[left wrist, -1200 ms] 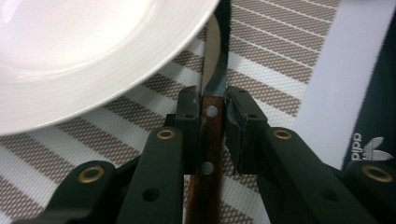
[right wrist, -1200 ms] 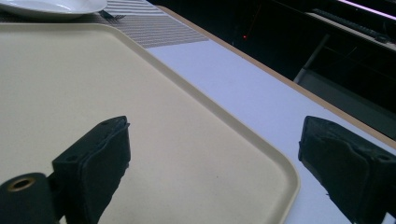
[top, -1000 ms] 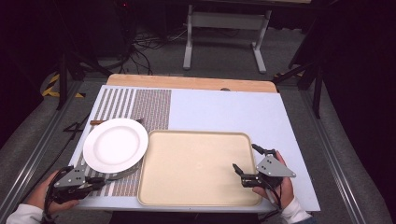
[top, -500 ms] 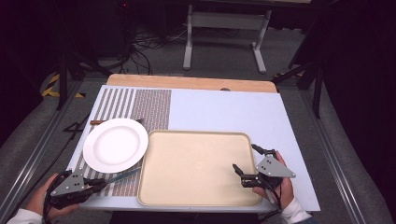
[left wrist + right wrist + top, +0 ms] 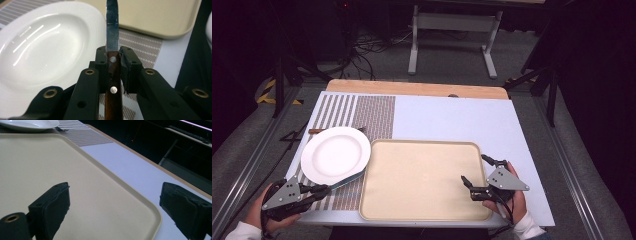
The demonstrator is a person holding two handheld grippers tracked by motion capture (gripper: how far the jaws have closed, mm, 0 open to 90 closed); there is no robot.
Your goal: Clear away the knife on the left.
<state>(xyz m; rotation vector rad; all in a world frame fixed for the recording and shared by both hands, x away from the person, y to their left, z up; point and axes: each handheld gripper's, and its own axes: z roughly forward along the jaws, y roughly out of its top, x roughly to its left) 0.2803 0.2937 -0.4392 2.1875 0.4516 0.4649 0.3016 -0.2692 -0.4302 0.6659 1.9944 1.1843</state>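
Note:
A knife with a wooden handle (image 5: 111, 75) and a steel blade (image 5: 112, 30) is clamped in my left gripper (image 5: 113, 58). The blade (image 5: 346, 180) points toward the beige tray (image 5: 424, 210), crossing the near edge of the white plate (image 5: 335, 154). That left gripper (image 5: 323, 189) sits at the table's near left corner, over the striped placemat (image 5: 372, 112). My right gripper (image 5: 473, 168) stands open over the tray's right rim (image 5: 140, 202), with nothing between its fingers (image 5: 52, 205).
A second wood-handled utensil (image 5: 319, 131) lies behind the plate, partly hidden by it. The placemat (image 5: 140, 47) lies on a pale blue board (image 5: 452, 120). Dark floor, cables and a stand (image 5: 452, 30) lie beyond the table's far edge.
The left gripper, still holding the knife, has drawn back slightly toward the near left corner. The right gripper has stayed put.

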